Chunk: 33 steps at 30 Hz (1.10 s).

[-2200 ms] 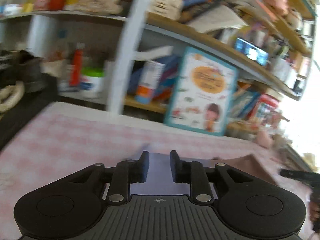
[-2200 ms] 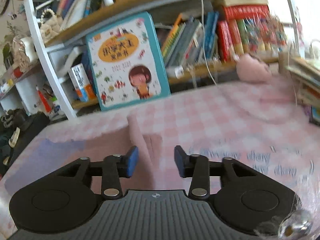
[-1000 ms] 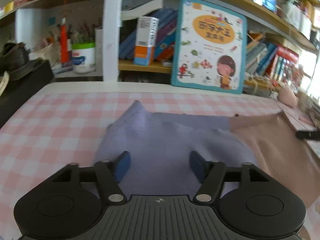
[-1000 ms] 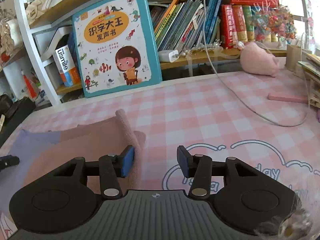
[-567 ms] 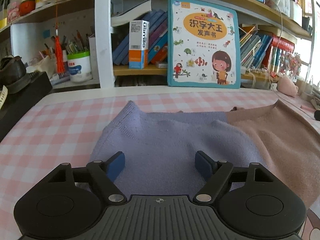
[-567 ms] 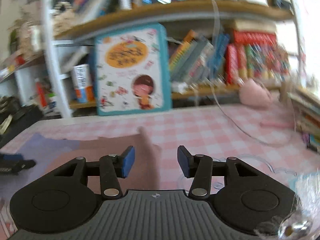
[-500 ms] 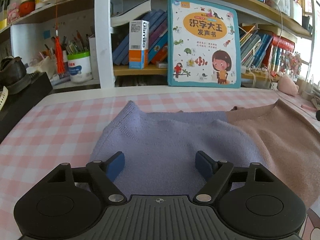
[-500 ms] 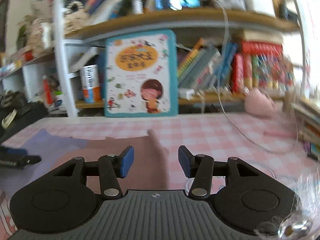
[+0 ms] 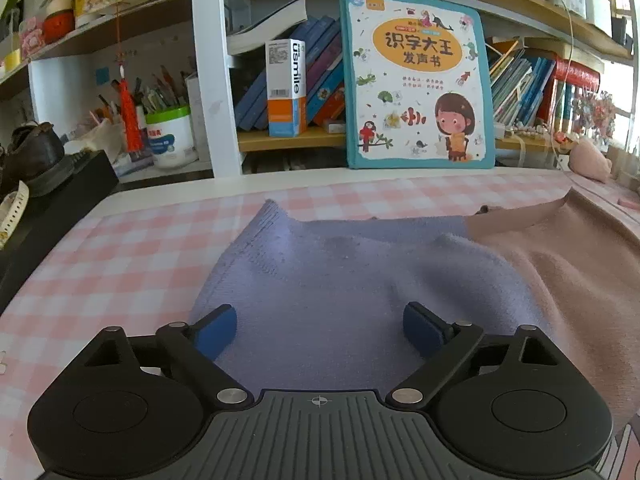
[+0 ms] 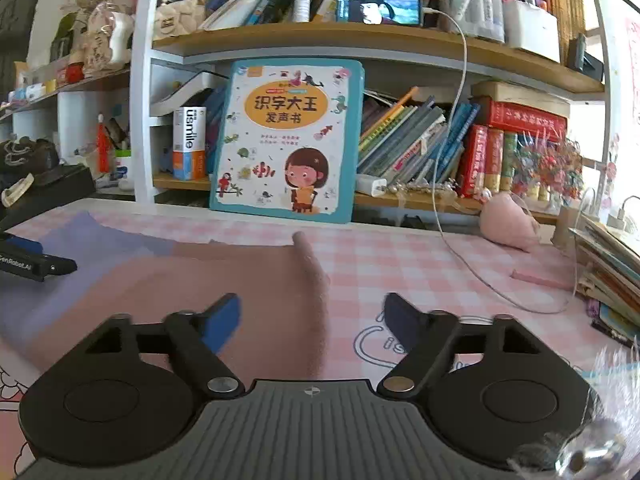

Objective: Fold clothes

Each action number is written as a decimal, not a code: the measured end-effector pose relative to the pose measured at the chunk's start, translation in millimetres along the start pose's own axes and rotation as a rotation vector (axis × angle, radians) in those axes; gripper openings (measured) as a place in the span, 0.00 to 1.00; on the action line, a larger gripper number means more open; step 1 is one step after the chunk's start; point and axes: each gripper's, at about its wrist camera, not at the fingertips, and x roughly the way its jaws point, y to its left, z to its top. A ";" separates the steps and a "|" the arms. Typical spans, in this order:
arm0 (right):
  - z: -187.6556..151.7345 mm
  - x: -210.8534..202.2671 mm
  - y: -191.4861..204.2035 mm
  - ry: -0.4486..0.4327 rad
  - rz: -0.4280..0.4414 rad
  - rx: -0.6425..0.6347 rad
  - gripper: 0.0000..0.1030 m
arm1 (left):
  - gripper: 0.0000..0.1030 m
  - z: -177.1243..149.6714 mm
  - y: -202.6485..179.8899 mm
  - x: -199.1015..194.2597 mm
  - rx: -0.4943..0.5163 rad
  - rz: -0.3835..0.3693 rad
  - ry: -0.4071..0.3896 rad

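A knit garment lies flat on the pink checked table, lilac [image 9: 340,276] on its left half and dusty pink [image 9: 576,264] on its right half. My left gripper [image 9: 320,330] is open and empty, low over the near edge of the lilac half. My right gripper [image 10: 312,318] is open and empty, over the right edge of the pink half [image 10: 224,272]. The lilac half [image 10: 92,240] shows at the left of the right wrist view, with the left gripper's fingertip [image 10: 24,258] above it.
A bookshelf runs along the far table edge, with a large teal children's book [image 9: 418,80] leaning on it. A black box with a shoe [image 9: 36,184] stands at the left. A pink plush [image 10: 508,222], a white cable [image 10: 472,268] and stacked books [image 10: 612,276] lie at the right.
Both grippers let go of the garment and opened; the right one widened in the last half second. The garment now lies spread flat. Both grippers have drawn back toward its near edge.
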 end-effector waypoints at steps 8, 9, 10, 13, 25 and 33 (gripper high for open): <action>-0.3 6.0 -0.2 0.038 -0.028 -0.002 0.96 | 0.95 0.0 2.2 1.5 -0.011 0.010 0.009; -0.2 7.4 -0.1 0.045 -0.030 -0.002 0.97 | 0.96 0.0 3.0 1.9 -0.015 0.008 0.010; -0.1 9.0 -0.1 0.053 -0.032 -0.003 0.97 | 0.96 0.0 3.7 2.3 -0.019 0.007 0.012; -0.3 11.2 0.9 0.066 -0.035 -0.009 0.99 | 0.97 -0.5 4.5 2.9 -0.024 0.005 0.015; -0.6 15.4 3.6 0.090 -0.035 -0.027 0.99 | 0.97 -0.3 5.3 2.8 -0.028 0.007 0.016; -0.1 16.1 4.3 0.096 -0.032 -0.033 0.99 | 0.97 -0.6 5.2 2.7 -0.029 0.008 0.016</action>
